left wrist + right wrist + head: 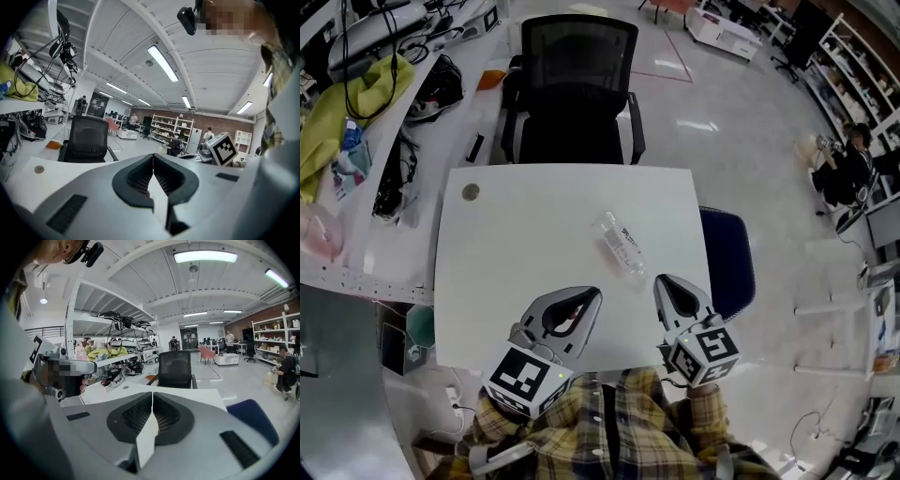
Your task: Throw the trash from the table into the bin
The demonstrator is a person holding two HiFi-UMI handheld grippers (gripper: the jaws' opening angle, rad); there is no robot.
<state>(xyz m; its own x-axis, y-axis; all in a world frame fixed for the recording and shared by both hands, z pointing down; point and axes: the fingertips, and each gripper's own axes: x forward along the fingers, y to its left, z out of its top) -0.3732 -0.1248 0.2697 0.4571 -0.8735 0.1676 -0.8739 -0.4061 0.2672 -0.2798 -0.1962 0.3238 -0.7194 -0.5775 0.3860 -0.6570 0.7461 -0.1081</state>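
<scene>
Plaid shirt at the near edge, both arms out over the white table point(516, 244).

- Left gripper point(592, 294): jaws together at the tips, nothing between them. It sits over the near part of the table, left of centre.
- Right gripper point(665, 282): jaws likewise fully together and empty. It sits over the near right of the table.
- Clear plastic bottle point(622, 246): lies on its side, right of the table's centre, on a diagonal from far-left to near-right. Its near end is close to the right gripper's tips but apart from them, and it is the only evident trash.
- Small round disc point(470, 192): far left corner of the table. I cannot tell what it is.
- Dark blue container point(733, 262): on the floor against the table's right edge, probably the bin.
- Black office chair point(577, 94): beyond the far edge.

Handling, as a judgement: the bottle looks empty, so it should be very light. The walls look thin and would dent under a hard squeeze. The surface is smooth and slick, and the round body is free to roll when nudged.

The best hold is across the middle of the body, with the pads square to its long axis and only moderate closure. The right gripper is the nearer one, and its jaws must open first.
</scene>
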